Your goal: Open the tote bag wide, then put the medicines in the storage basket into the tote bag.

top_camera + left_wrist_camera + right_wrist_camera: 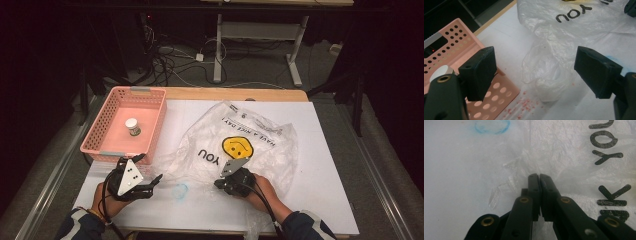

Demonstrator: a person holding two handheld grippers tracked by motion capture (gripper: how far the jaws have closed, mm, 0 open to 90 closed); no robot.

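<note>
A clear plastic bag (260,145) printed with a yellow smiley and "THANK YOU" lies crumpled across the white table top. My right gripper (219,184) rests on the bag's near edge. In the right gripper view its jaws (539,176) stand pressed together, with wrinkles of the bag (564,150) gathering at their tip. My left gripper (152,184) sits at the near left, pointing toward the bag. It is open (537,70), its pads wide apart, and a loose corner of the bag (544,75) lies beyond them, untouched.
A pink perforated basket (150,107) stands at the back left with a small white-capped jar (132,126) inside. Its corner (456,37) is close to my left jaw. A blue ring mark (180,190) is drawn on the table. Pink crumbs (524,106) lie beside the basket.
</note>
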